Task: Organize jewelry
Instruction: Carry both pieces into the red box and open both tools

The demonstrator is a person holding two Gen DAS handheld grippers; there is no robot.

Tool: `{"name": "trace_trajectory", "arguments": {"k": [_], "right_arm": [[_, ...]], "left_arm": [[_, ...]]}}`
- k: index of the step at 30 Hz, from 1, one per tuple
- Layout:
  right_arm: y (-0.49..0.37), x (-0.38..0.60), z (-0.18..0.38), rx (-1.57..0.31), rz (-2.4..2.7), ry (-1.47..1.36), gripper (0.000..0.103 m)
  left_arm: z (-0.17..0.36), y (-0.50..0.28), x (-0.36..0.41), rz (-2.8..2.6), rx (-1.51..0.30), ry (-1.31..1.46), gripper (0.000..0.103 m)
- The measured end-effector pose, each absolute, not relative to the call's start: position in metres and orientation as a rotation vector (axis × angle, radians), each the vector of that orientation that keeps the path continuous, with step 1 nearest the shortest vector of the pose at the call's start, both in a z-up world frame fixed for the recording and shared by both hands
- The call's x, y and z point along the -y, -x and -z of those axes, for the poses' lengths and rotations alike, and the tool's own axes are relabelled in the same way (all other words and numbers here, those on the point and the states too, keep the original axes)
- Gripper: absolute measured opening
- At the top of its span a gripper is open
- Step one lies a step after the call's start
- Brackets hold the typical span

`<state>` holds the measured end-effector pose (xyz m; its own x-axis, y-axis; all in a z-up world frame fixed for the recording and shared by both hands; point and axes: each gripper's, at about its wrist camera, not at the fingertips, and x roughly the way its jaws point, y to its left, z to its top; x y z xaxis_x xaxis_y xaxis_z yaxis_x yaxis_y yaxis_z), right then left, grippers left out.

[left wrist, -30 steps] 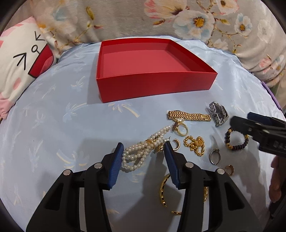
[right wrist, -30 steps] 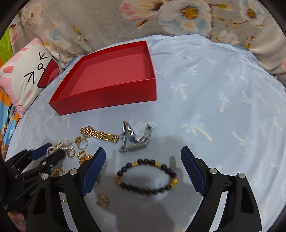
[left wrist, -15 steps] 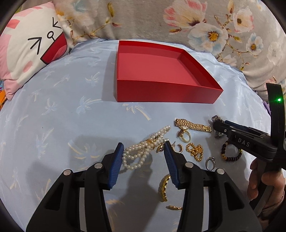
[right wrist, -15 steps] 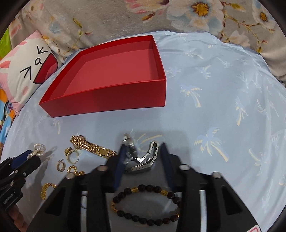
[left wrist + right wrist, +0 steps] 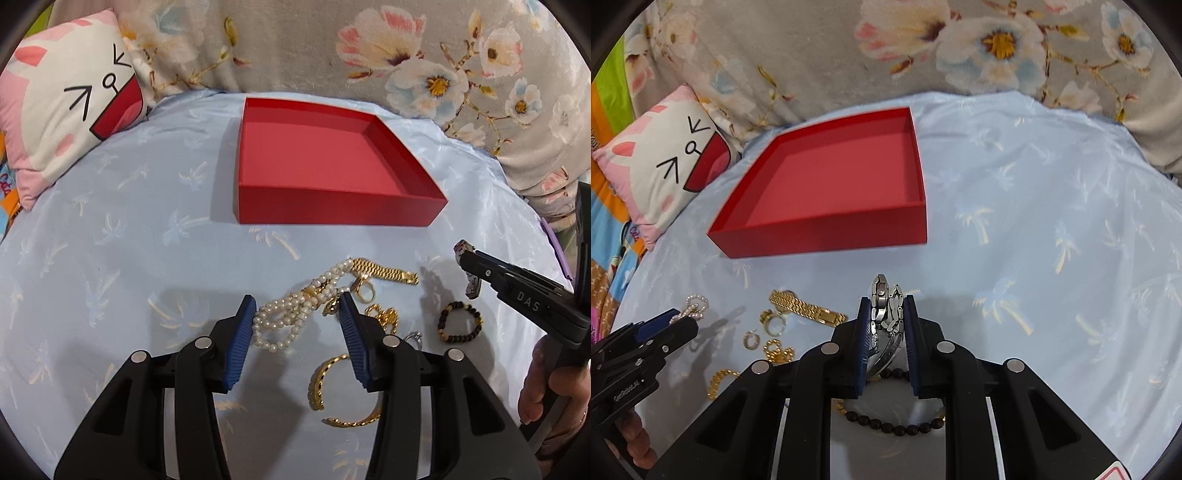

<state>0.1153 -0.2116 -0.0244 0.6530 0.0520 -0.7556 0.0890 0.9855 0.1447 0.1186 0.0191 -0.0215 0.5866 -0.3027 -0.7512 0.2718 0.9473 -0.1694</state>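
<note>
My left gripper is shut on a white pearl bracelet, which hangs between its blue pads just above the pale blue cloth. In the right wrist view the left gripper sits at the lower left. My right gripper has its jaws closing on a silver watch, which stands upright between the pads. From the left wrist view the right gripper shows at the right with the watch in its tip. An empty red box lies further back, also seen as red box.
On the cloth lie a gold watch strap, a gold ring, a gold chain, a gold bangle, a silver ring and a black bead bracelet. A cat pillow and floral bedding border the back.
The right gripper went from wide open over the bead bracelet to closed on the silver watch and raised it. The left gripper rose a little, still holding the pearls.
</note>
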Motion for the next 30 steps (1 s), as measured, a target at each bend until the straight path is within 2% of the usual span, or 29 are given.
{"name": "trace_trajectory", "arguments": {"k": [7, 14, 22, 30], "right_arm": [[-0.129, 0.213, -0.021, -0.782, -0.028, -0.176, 0.016], [-0.211, 0.218, -0.049, -0.754, -0.078, -0.198, 0.016], [-0.324, 0.226, -0.010, -0.865, -0.074, -0.221, 0.016], [-0.388, 0.225, 0.032, -0.992, -0.033, -0.198, 0.016]], "left_arm": [[-0.012, -0.137, -0.015, 0.359, -0.832, 0.049, 0.045], [-0.038, -0.219, 0.002, 0.351, -0.780, 0.009, 0.045], [-0.010, -0.336, 0.034, 0.322, -0.834, -0.032, 0.045], [0.025, -0.394, 0.047, 0.308, -0.935, -0.008, 0.045]]}}
